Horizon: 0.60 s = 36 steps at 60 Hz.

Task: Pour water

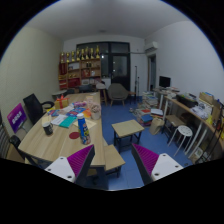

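The room occupies the whole frame: pale walls, a blue floor (130,160), and a dark window (118,62) at upper centre. A shelf unit (80,68) carrying small items stands against the far wall at upper left.

A long wooden tabletop (45,142) runs from the lower left toward the frame centre. Its near edge ends just above the left finger; its right edge borders an open floor lane. A black chair (33,106) stands at its left side. On the tabletop stand a bottle (83,129), upright near the right edge, a dark cup (47,128) further left, and scattered papers and small objects too small to identify. No other water vessel can be identified.

A small wooden table (127,128) stands at centre, apart from the tabletop, with open floor between them. A desk with a monitor (165,82) runs along the right wall, and a white stool (182,135) stands beside it.

The gripper (112,162) is held high above the floor, well short of the bottle. Its fingers (75,163) are spread wide at lower centre, purple pads facing inward. Nothing is held or touched between them; only floor shows in the gap.
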Tool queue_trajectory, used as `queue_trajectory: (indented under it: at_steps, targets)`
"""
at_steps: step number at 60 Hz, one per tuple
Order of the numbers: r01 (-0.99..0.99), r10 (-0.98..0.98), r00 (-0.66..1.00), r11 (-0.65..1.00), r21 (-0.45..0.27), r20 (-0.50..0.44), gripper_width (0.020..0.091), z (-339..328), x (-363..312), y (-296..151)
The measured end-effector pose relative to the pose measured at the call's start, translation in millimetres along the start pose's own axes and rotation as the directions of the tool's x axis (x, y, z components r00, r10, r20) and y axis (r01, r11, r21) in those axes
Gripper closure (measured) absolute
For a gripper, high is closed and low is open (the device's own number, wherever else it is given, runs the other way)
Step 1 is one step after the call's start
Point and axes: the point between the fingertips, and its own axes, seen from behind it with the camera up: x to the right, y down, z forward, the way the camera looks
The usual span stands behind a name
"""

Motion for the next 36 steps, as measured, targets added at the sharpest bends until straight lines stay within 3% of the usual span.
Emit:
queue_trajectory:
  at_steps: [18, 20, 28, 36]
  targets:
    - [0.021, -0.015, 0.993, 0.999, 0.045, -0.119, 0.0296, -19.6, -31.3, -12.3]
    - [0.028, -0.022, 0.993, 0.998, 0.050, -0.112, 0.0297, -22.5, -17.7, -14.9]
    - [0.023, -0.016, 0.996, 0.997, 0.080, -0.084, 0.0297, 3.4, -64.9, -9.1]
    - [0.006, 0.001, 0.998, 0.993, 0.119, -0.056, 0.0298, 65.5, -98.5, 3.3]
